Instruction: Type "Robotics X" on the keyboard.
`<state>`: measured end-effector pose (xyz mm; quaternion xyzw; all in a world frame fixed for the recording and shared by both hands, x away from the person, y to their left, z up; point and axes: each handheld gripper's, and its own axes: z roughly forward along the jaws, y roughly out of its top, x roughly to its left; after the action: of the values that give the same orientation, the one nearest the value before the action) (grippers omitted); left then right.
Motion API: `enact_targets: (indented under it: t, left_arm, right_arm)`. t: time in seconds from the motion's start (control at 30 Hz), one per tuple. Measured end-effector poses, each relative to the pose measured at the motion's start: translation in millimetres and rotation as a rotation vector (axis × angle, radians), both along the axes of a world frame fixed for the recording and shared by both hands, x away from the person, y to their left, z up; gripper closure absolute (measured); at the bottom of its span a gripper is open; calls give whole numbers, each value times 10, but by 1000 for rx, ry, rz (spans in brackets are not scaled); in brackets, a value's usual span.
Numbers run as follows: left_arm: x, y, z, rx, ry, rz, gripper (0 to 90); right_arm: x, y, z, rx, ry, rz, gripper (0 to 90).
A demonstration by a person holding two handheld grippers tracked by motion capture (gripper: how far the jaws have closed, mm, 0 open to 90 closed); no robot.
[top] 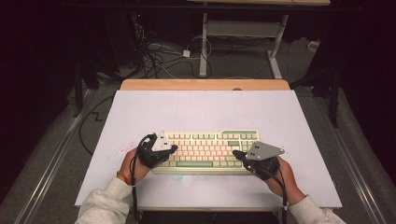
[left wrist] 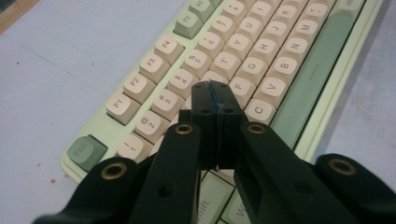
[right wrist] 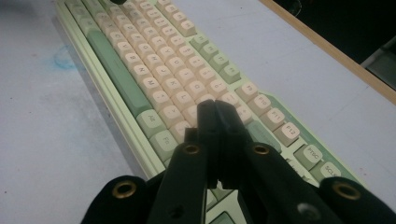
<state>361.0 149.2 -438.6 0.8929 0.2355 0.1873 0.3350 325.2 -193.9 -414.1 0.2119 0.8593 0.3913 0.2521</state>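
On the pale lilac tabletop (top: pixel 196 112), near its front edge, lay a pale-green plastic keyboard with cream keycaps (top: pixel 205 150), flat and square to the person. The left gripper (top: pixel 170 150) hovered over its left end, black jaws pressed together on nothing, tips above the keys beside D and F in the left gripper view. The right gripper (top: pixel 237 154) sat likewise closed and empty over the right end. The keyboard looked rigid, moderately heavy and smooth-cased; its keycaps would probably pop off if pinched, so a hold on the thin case rim at either short end seemed safest. A long green spacebar (left wrist: pixel 310 77) ran along the near row; keycaps were matte, rounded, slightly dished.
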Motion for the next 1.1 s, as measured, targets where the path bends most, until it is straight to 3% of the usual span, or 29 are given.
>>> enact_targets:
  t: [0.4, 1.1]
  left_arm:
    - [52, -64, -85, 32, 25, -11, 875]
    - [75, -54, -116, 35, 37, -2, 875]
  right_arm:
    - [1, 17, -16, -6, 4, 3, 900]
    - [1, 21, -19, -4, 6, 7, 900]
